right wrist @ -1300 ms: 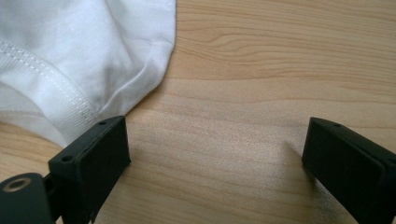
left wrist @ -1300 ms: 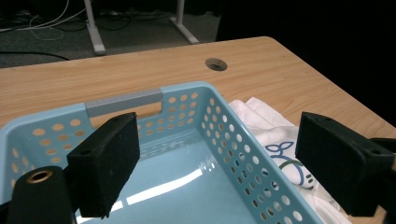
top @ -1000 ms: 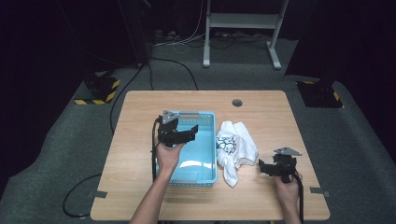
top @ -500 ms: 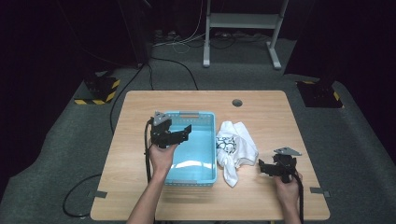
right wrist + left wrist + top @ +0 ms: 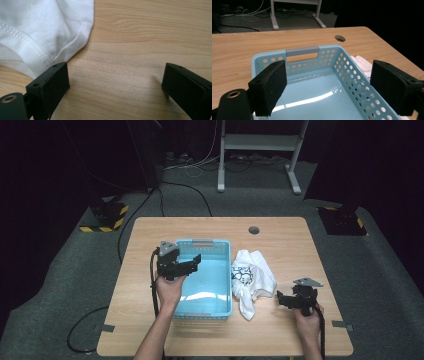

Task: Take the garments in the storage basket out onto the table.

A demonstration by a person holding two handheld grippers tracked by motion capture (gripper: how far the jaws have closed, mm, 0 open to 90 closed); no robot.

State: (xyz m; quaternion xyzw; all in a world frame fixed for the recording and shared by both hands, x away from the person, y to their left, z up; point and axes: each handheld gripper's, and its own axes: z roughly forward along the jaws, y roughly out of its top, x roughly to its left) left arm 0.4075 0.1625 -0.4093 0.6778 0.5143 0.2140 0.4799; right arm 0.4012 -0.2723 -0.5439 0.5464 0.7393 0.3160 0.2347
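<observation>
Your left gripper [image 5: 191, 265] has drifted from over the middle of the blue basket [image 5: 226, 305] toward its left rim since a second ago, while your right gripper [image 5: 281, 299] has kept its place at the lower right of the high view. The basket sits at the centre of the wooden table [image 5: 280, 232], its floor bare and glossy, nothing yet inside it. The white garment [image 5: 252, 277], printed with a dark pattern, lies crumpled on the tabletop just right of the basket, against its right wall. In the left gripper view, your jaws stand wide apart above the basket's interior [image 5: 317, 90], released and carrying nothing, with the grey handle [image 5: 302, 51] at the far end, upper centre of the frame. In the right gripper view, your other jaws also gape over bare wood, the garment's hemmed edge [image 5: 45, 32] filling the upper left, just short of the left pad [image 5: 53, 85]. Judged from this, the job of getting the cloth into the basket has not begun: the pick-up, the lift and the drop all remain.
</observation>
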